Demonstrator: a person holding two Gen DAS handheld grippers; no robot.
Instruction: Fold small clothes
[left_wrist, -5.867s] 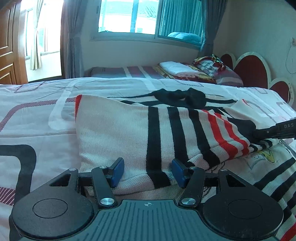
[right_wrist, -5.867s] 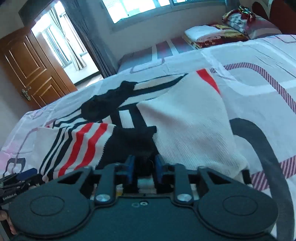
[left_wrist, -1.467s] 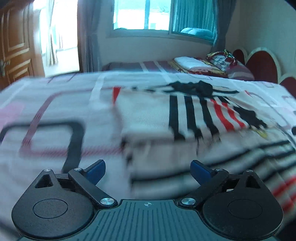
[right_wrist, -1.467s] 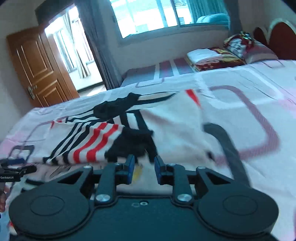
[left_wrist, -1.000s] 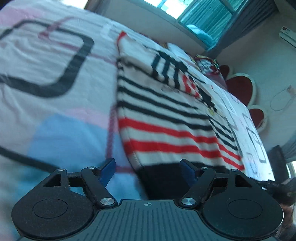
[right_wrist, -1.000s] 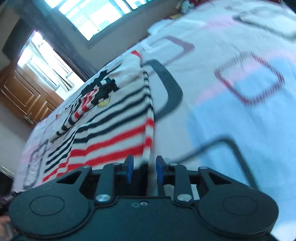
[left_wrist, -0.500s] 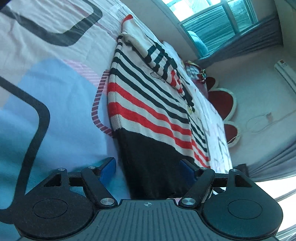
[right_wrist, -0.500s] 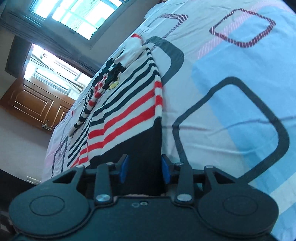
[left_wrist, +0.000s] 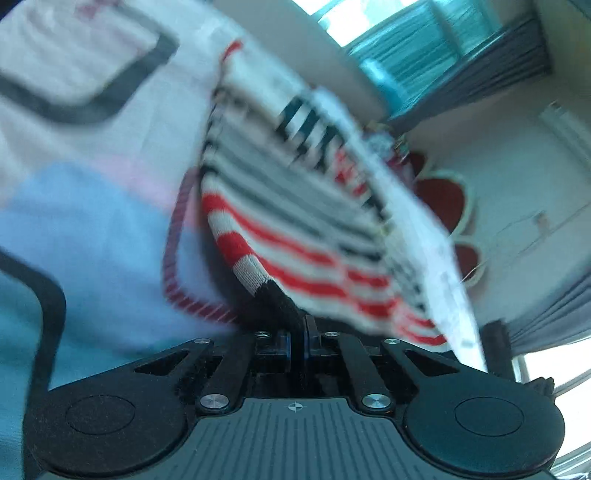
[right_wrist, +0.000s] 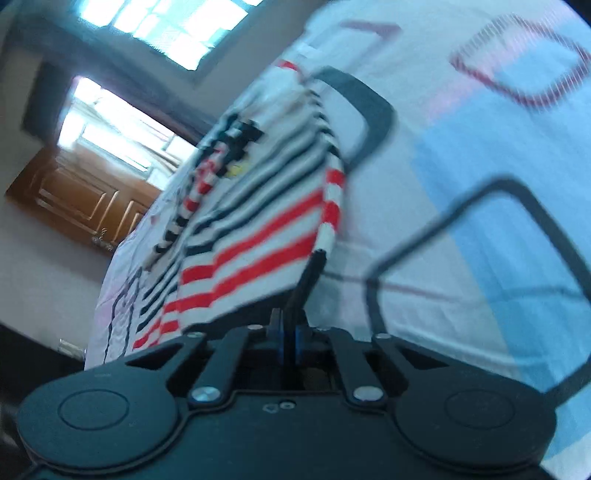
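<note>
A small knit sweater (left_wrist: 306, 221) with black, red and white stripes lies on the bed, its black hem end lifted off the sheet. My left gripper (left_wrist: 297, 341) is shut on the black hem at its left corner. In the right wrist view the same sweater (right_wrist: 255, 229) rises from the sheet, and my right gripper (right_wrist: 288, 341) is shut on the hem's right corner. The folded sleeves lie on top at the far end. Both views are blurred by motion.
The bed sheet (left_wrist: 81, 236) is white and pale blue with dark and red square outlines (right_wrist: 509, 258). A red headboard (left_wrist: 443, 199) stands to the right. A wooden door (right_wrist: 85, 206) and a window (right_wrist: 166, 26) are beyond the bed.
Both grippers have closed on the sweater's black hem, which lay flat between open fingers half a second ago. The hem end now rises off the sheet.
</note>
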